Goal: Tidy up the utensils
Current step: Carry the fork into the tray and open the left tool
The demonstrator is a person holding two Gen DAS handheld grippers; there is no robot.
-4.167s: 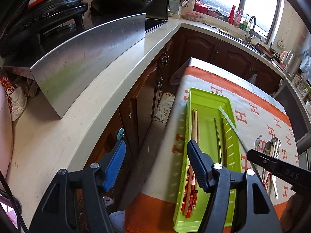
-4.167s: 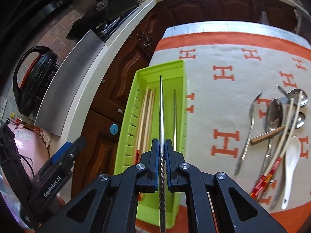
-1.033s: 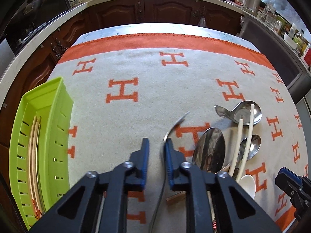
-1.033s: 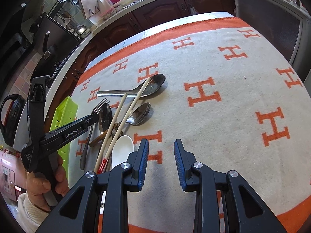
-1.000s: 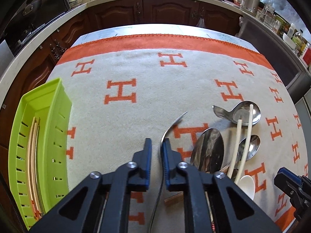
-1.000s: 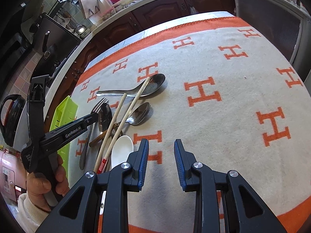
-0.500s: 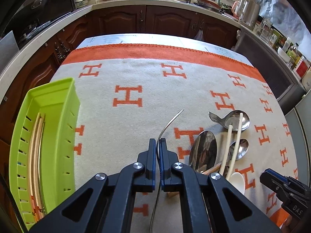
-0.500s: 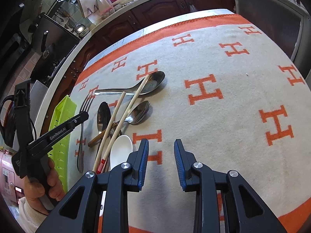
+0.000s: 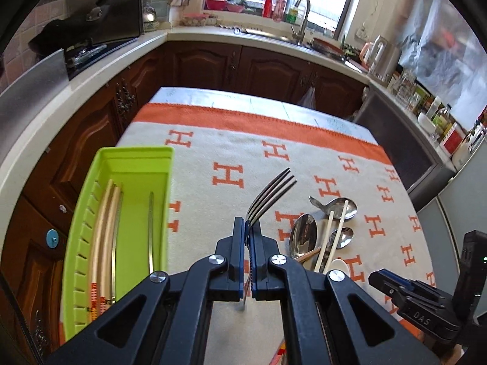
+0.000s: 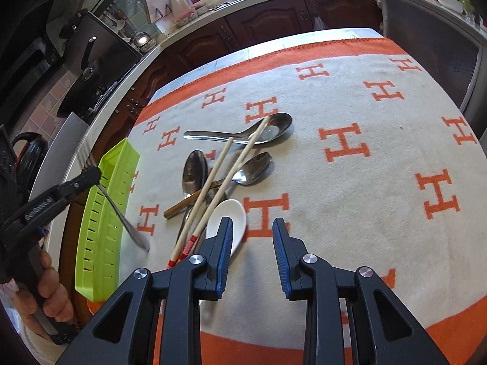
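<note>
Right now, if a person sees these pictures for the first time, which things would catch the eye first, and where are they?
First, the metal fork, clamped in the left tongs and lifted above the cloth with its tines pointing away. Next, the bright green tray at the table's left edge, with chopsticks already in it. Then the tangled heap of spoons and chopsticks just ahead of the open, empty right tongs.

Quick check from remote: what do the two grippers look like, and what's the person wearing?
Both are black plastic frames with silver screws and blue ribbed pads: left gripper, right gripper. White lettering marks their sides. The person's hand on the left handle shows a pale knit sleeve cuff.
</note>
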